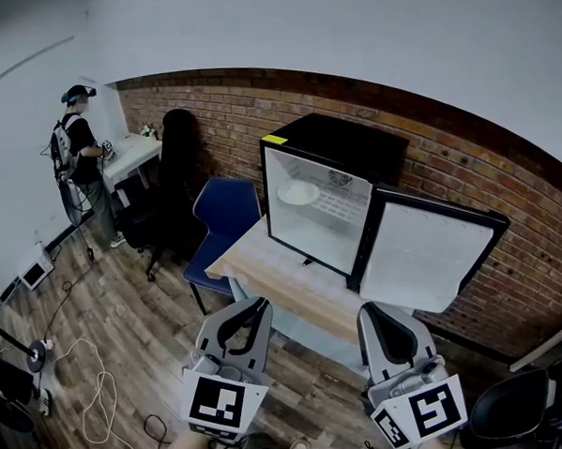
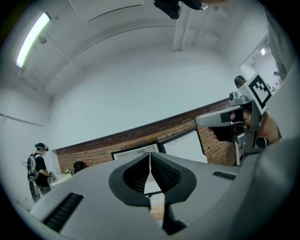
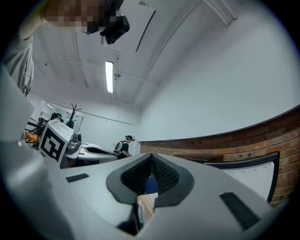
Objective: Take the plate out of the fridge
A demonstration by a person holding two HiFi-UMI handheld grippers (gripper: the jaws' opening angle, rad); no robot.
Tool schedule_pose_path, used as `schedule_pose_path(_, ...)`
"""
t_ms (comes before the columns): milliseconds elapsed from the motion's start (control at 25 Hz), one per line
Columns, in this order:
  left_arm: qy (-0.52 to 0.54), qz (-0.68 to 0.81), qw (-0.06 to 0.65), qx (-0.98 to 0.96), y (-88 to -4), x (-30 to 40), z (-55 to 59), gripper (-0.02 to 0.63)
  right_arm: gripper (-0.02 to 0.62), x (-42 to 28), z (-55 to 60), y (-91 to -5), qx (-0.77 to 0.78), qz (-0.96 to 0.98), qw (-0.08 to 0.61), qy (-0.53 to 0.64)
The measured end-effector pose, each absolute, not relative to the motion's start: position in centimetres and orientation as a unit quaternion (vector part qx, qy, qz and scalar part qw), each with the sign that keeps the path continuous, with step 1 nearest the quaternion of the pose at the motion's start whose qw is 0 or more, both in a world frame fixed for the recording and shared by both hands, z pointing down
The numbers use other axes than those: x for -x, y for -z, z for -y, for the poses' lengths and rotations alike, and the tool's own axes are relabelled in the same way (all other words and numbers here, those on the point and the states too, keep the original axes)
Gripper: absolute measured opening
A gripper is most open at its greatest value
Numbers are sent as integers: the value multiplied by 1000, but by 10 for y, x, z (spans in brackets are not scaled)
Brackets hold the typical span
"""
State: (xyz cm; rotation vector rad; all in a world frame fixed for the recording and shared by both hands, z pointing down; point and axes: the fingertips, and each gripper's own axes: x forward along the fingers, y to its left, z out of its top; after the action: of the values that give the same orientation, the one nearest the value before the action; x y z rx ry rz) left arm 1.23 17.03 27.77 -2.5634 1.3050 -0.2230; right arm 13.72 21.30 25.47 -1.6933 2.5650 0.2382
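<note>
Head view: the round white plate [image 1: 298, 192] lies on the wire shelf [image 1: 341, 204] inside the open black fridge [image 1: 338, 145], on the far end of the pale wooden desk [image 1: 264, 267]. The left hand-held gripper [image 1: 260, 306] and right hand-held gripper [image 1: 374, 311] hang near, both clenched and empty. Best to spread the jaws first, then approach the plate's thin, smooth rim level.

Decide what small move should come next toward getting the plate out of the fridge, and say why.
Probably carry the left hand-held gripper forward toward the plate, opening its jaws on the way. The door of the fridge stands open, the plate lies on a shelf inside, and that gripper is shut, empty and short of the table.
</note>
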Motion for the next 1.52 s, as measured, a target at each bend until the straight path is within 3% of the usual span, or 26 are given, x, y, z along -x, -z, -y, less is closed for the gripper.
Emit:
schedule_pose_path(840,67,-453,143,877,-290,-27,-163,20,31,-142,-192,-284,529,-846,33,-60)
schedule_pose_path(1520,63,-438,129,887,-302,-13,-82,20,32,-126,-114,-283,530,-845,36,-69)
